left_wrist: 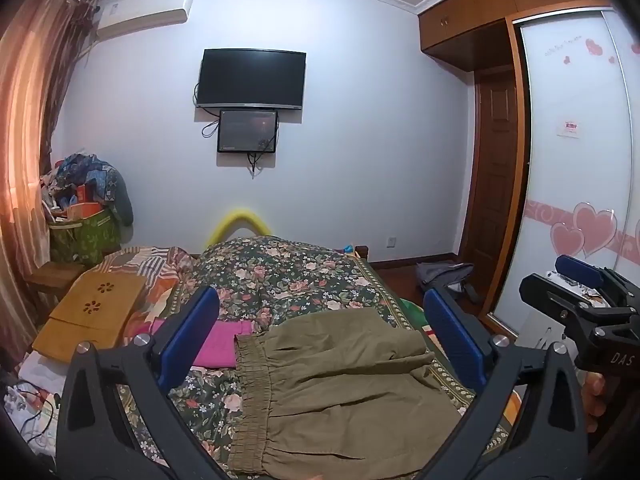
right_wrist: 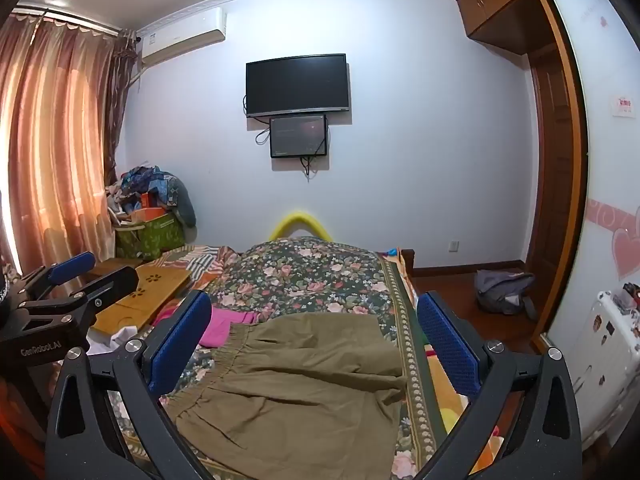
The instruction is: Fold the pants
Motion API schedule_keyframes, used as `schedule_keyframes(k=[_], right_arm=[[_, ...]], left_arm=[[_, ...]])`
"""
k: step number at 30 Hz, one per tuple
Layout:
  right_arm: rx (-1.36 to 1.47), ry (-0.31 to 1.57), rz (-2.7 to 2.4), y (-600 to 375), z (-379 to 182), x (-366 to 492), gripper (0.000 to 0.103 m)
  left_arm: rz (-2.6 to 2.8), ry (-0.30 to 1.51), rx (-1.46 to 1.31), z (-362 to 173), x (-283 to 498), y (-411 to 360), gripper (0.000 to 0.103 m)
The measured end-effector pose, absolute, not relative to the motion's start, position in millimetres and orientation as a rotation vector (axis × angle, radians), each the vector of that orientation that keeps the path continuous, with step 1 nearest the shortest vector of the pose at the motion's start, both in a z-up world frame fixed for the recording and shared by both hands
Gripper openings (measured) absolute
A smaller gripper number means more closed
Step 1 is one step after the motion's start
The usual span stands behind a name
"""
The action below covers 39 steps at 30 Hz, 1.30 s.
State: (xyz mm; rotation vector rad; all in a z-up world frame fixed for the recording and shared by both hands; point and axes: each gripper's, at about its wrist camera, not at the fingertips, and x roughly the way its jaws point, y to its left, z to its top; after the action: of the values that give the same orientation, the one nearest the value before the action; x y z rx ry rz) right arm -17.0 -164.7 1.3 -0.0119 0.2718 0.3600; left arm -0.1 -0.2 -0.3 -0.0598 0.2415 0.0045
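**Operator:** Report jaw status and garment position.

**Me:** My left gripper (left_wrist: 320, 336) stands fully spread, nothing between its blue pads (left_wrist: 192, 336). My right gripper (right_wrist: 316, 340) is the same: wide apart and empty. Both hover above the bed, tilted slightly downward. The olive pants (left_wrist: 340, 392) lie on the floral bedspread (left_wrist: 288, 272) directly below and ahead of me, elastic waistband (left_wrist: 256, 392) toward the left of the view. The fabric appears already doubled over, with a rumpled edge on the right; I cannot tell how many layers there are. A pink garment (left_wrist: 224, 340) lies just beside the waistband, touching or nearly touching it.

**Operator:** Recommended procedure for the coming grasp?

**Me:** My judgement:
1. Bring each gripper down onto a separate corner of one edge, keeping the two well apart so the cloth stays taut between them.
2. Pinch through every layer at the corner; catching the top layer alone would probably open the fold.
3. Keep the left pads clear of the pink garment, or it may lift with the pants.
4. Raise both corners evenly, carry them across, and lay them flush with the opposite edge.

**Operator:** Main risk?

**Me:** Snagging the bedspread under the cloth, likely if I descend too deep.
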Motion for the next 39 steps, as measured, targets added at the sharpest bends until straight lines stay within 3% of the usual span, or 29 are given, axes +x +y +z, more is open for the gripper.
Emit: schedule_keyframes(k=[39], right_arm=[[-0.007, 0.279, 0.361, -171.1, -2.9, -13.7, 0.103]], left_arm=[[-0.002, 0.251, -0.069, 1.2, 2.1, 2.8, 0.103]])
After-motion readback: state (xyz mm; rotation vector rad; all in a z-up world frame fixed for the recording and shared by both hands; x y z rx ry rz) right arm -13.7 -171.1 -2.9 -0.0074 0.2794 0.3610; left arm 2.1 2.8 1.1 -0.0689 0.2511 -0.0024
